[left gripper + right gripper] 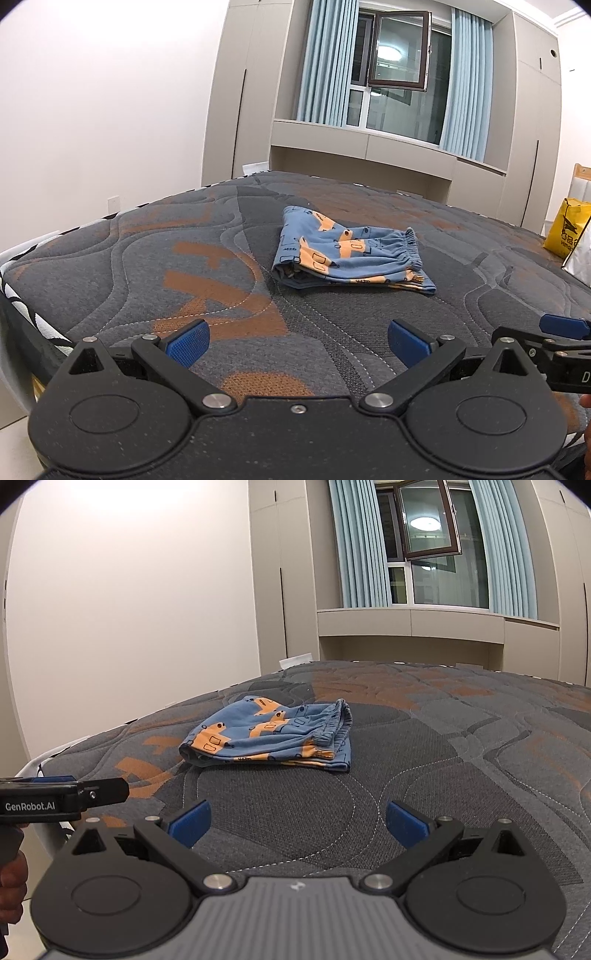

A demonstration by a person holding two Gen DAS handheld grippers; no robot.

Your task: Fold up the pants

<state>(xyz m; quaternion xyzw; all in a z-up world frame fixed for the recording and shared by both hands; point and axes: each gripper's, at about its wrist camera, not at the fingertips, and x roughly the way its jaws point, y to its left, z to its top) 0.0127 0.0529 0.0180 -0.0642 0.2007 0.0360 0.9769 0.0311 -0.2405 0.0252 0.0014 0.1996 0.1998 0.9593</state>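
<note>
Small blue pants with an orange print (347,254) lie folded in a compact bundle on the grey and orange mattress (184,266), elastic waistband to the right. They also show in the right wrist view (273,738). My left gripper (299,343) is open and empty, held back above the mattress near its front, apart from the pants. My right gripper (299,821) is also open and empty, level with the left one. The right gripper shows at the right edge of the left wrist view (565,328), and the left gripper at the left edge of the right wrist view (66,797).
A yellow bag (567,232) stands at the mattress's right edge. Beige wardrobes (236,110) and a window with blue curtains (325,62) lie beyond the bed. The mattress's left edge (22,291) drops off beside a white wall.
</note>
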